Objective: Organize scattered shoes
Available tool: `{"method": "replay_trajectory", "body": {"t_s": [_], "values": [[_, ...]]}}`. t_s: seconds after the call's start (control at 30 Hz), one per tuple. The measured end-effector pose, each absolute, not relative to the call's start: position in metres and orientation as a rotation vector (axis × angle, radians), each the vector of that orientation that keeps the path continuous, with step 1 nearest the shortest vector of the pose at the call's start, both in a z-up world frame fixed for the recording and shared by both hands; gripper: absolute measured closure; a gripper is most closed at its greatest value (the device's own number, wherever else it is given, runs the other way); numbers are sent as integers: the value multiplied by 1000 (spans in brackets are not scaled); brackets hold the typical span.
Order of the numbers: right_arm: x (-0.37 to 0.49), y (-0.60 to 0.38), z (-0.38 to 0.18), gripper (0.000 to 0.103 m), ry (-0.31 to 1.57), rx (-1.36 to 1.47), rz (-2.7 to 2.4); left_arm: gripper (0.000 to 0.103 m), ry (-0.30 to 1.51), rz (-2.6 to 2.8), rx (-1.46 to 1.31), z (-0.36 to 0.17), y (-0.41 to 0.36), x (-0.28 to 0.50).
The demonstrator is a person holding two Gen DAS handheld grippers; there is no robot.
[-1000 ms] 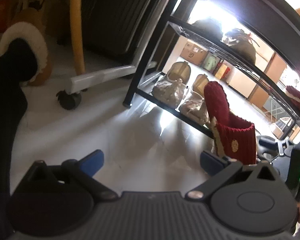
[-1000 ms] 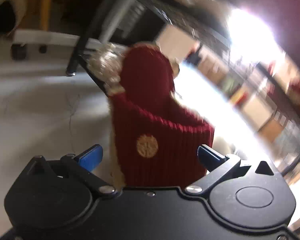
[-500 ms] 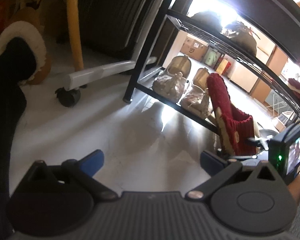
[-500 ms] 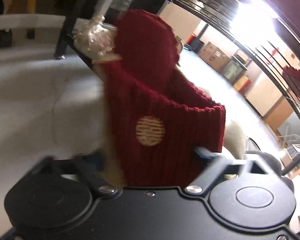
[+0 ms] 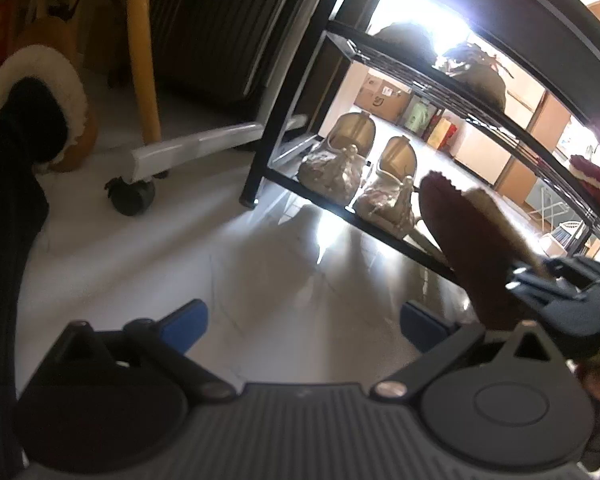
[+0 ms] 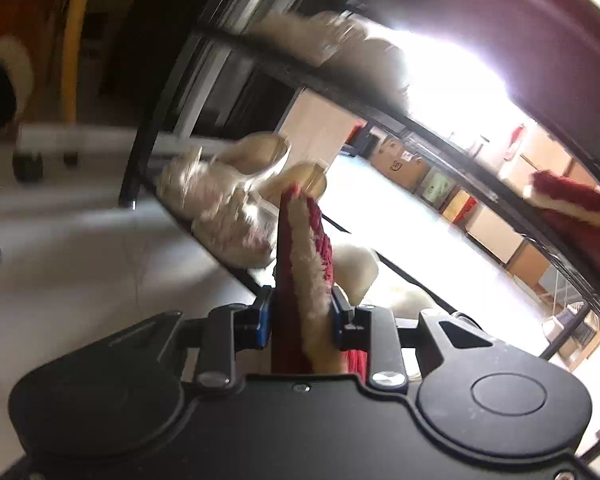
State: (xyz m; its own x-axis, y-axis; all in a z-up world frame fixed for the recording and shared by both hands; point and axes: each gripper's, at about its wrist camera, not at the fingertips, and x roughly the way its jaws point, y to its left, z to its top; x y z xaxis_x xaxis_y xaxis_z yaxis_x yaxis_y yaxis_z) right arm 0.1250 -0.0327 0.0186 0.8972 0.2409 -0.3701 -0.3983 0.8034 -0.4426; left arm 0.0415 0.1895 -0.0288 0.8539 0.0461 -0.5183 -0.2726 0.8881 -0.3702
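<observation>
- Right hand-held gripper [image 6: 302, 320]: jaws closing, blue pads already pinching the folded cuff of the red knit slipper [image 6: 300, 248]; fleece lining squeezed between them, presumably to give a firm hold on soft fabric.
- Red knit slipper: held off the floor [image 5: 180, 240], toe toward 12 o'clock, just before the shoe rack [image 5: 400, 232]'s lowest shelf.
- Left hand-held gripper [image 5: 304, 322]: jaws spread, nothing between them, idle above the floor; judged kept clear for the next shoe.
- Gold flats [image 5: 340, 168]: paired on the lowest shelf at 11 o'clock of the slipper; free space to their right, the likely spot.
- Matching red slipper [image 6: 580, 204]: on an upper shelf at 2 o'clock.
- Fleece-lined boot [image 5: 40, 92]: worn by the person, at 9 o'clock.
</observation>
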Motion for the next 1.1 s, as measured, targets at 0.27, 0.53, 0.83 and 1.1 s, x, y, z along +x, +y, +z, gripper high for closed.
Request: {"method": "replay_trajectory", "body": {"t_s": [0.27,0.53,0.83,1.1], "values": [[84,-46,87,75,180,-499,314,0,500,162,-456,-24,189,38],[51,-48,138,75,82,-521,279,1,472,149,-470,-18,192,34],[63,-42,172,75,-27,-640,179,0,452,151,-500,-14,198,32],[180,-24,160,75,69,-796,62,0,439,153,-514,-12,200,32]]}}
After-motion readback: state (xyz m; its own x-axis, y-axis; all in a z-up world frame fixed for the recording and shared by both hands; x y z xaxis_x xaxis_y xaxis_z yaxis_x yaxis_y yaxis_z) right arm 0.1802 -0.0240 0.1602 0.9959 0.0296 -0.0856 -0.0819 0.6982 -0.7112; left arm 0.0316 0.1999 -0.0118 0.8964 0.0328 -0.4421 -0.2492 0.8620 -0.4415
